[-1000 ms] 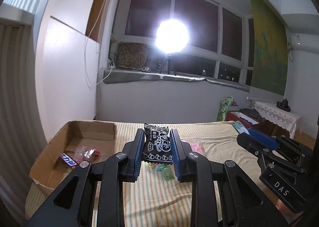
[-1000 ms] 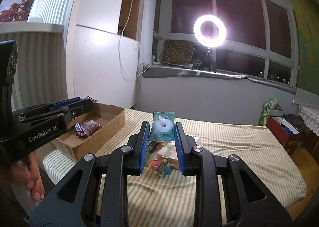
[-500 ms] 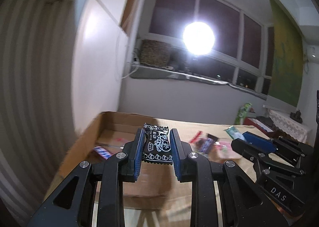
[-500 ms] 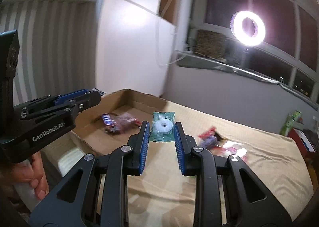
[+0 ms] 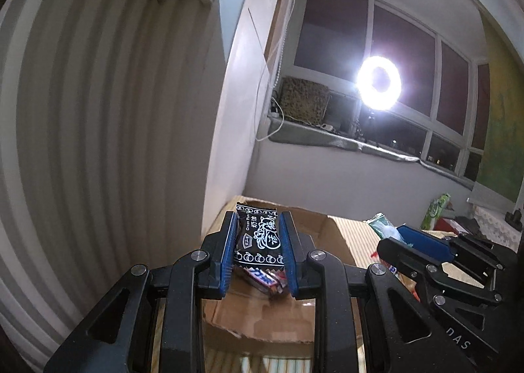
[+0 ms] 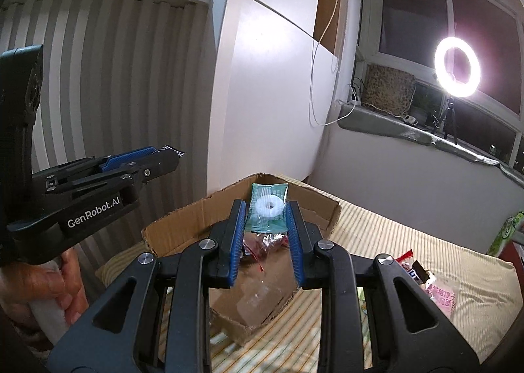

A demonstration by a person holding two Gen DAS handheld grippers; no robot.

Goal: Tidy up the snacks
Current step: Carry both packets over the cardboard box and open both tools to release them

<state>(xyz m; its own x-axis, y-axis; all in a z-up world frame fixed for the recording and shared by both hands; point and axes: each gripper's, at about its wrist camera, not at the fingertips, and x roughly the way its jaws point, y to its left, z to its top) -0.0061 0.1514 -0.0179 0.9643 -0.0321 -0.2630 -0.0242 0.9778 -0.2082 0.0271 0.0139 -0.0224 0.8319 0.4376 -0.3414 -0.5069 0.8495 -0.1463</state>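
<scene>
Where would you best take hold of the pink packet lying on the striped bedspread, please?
Likely its lower right edge, coming down from above at a tilt: the pink packet lies flat on the striped bedspread, and other wrappers crowd its upper left side, so that edge seems clearest.

Black foil snack packet with white lettering (image 5: pixel 258 235): upright, above the open brown cardboard box (image 6: pixel 203 209).
Green plastic packet showing a white ring-shaped candy (image 6: pixel 268 207): upright, above the same box.
Blue-and-white wrapped bar (image 5: pixel 262 276) and red crinkled wrapper (image 6: pixel 262 243): lying inside the box.
Loose wrapped snacks (image 6: pixel 435 291): on the striped bed, right of the box.
</scene>
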